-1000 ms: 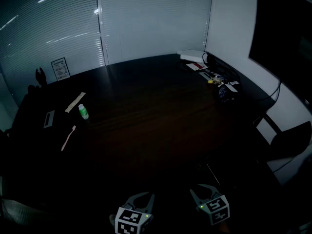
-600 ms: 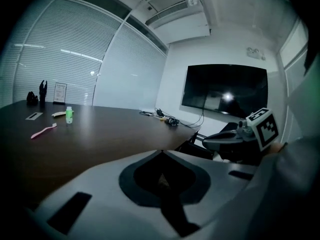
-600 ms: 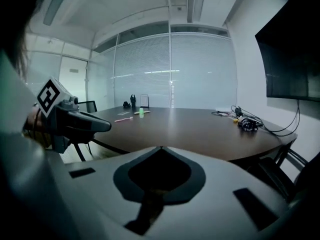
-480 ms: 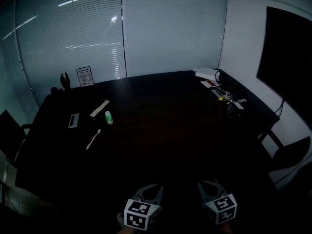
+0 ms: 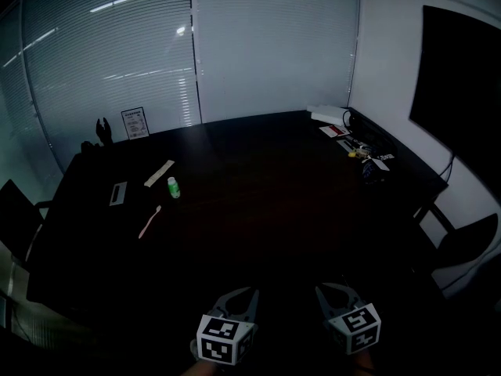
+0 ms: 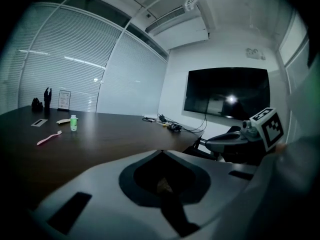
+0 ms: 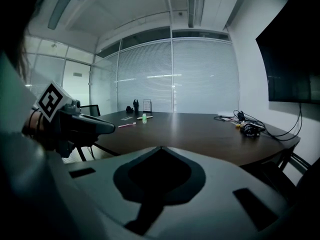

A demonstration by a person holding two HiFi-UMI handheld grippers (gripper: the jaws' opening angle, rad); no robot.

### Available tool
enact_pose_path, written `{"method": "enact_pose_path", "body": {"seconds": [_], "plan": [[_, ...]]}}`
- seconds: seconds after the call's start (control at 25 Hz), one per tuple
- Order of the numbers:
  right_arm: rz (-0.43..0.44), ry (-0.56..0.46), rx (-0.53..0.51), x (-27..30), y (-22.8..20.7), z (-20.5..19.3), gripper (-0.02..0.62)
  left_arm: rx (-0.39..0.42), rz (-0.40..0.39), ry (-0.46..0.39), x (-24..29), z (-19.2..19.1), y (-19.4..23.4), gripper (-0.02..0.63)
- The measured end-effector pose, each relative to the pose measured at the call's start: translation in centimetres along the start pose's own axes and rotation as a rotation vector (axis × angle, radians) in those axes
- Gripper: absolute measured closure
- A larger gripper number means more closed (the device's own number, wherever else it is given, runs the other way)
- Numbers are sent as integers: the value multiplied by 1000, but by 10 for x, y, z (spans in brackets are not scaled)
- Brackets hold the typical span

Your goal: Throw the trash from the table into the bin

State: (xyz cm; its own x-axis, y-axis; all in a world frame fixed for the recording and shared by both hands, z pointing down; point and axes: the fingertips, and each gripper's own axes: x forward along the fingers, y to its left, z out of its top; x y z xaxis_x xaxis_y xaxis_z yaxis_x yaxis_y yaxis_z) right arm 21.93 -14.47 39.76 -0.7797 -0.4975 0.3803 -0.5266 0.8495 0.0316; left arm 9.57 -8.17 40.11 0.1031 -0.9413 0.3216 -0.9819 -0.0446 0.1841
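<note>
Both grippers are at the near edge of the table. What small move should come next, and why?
Probably open the left gripper and start reaching toward the toothbrush. Both it and the right gripper are shut and empty, and the toothbrush is the nearest loose item, on the left.

My fingers (image 7: 220, 184) are smooth matt grey plastic; the table (image 5: 274, 202) is dark wood with a soft sheen; the bottle (image 5: 173, 188) looks green plastic.
</note>
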Motion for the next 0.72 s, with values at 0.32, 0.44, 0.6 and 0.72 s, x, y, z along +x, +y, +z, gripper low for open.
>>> {"method": "enact_pose_path", "body": {"seconds": [0.32, 0.44, 0.6, 0.72], "plan": [[96, -20, -52, 54, 29, 37, 589, -45, 124, -20, -15, 10, 78, 607], [165, -18, -109, 94, 52, 63, 588, -66, 186, -25, -25, 15, 127, 607], [239, -39, -173, 162, 89, 109, 588, -98, 270, -31, -40, 29, 206, 607], [276, -43, -155, 224, 120, 132, 587, -110, 309, -35, -54, 39, 268, 607]]}}
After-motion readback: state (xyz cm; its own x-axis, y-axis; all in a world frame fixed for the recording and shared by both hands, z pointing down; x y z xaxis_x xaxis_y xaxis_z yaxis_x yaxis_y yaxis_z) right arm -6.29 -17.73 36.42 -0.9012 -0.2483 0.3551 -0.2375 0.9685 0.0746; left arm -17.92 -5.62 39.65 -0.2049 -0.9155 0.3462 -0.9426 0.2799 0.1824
